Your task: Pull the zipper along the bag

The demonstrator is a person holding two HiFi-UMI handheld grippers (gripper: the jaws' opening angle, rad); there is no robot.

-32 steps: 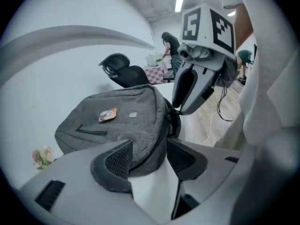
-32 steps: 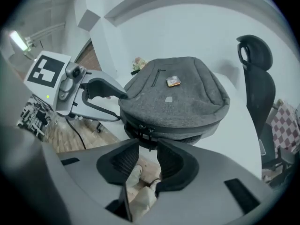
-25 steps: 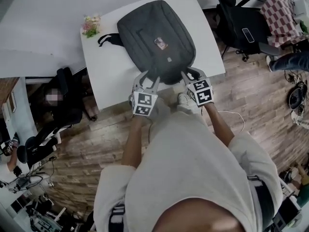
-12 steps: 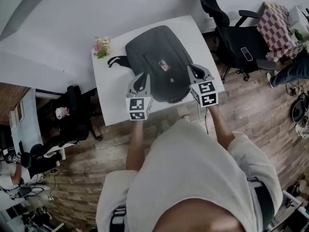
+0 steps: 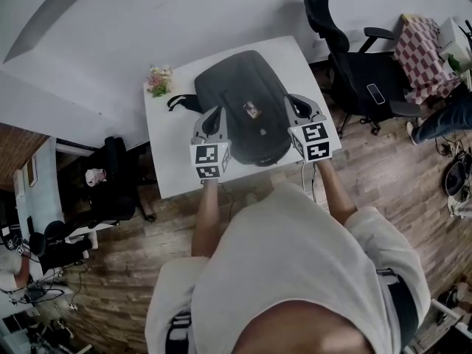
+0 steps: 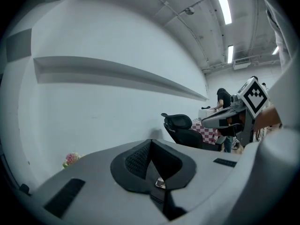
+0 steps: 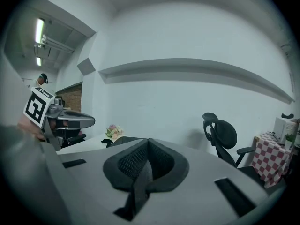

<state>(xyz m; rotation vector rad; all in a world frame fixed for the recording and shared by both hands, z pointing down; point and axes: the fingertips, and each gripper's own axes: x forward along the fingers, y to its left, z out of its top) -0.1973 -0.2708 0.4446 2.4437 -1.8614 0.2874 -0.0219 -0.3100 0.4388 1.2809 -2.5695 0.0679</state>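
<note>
Left tongs [image 6: 151,143]: jaws pressed together, having just been closing; nothing pinched. A small pale speck shows low in the slit, possibly the bag's badge beyond, but the view is too poor to confirm. Right tongs [image 7: 148,143]: jaws likewise together after closing, empty.

In the head view I hold both above the near half of the bag [image 5: 240,116], one at each flank, neither gripping it. The bag is dark and lies flat on the white table [image 5: 166,164]; I cannot make out its zipper. Flowers [image 5: 158,81] sit at the table's far left corner. A black office chair [image 5: 346,57] stands to the right.
</note>
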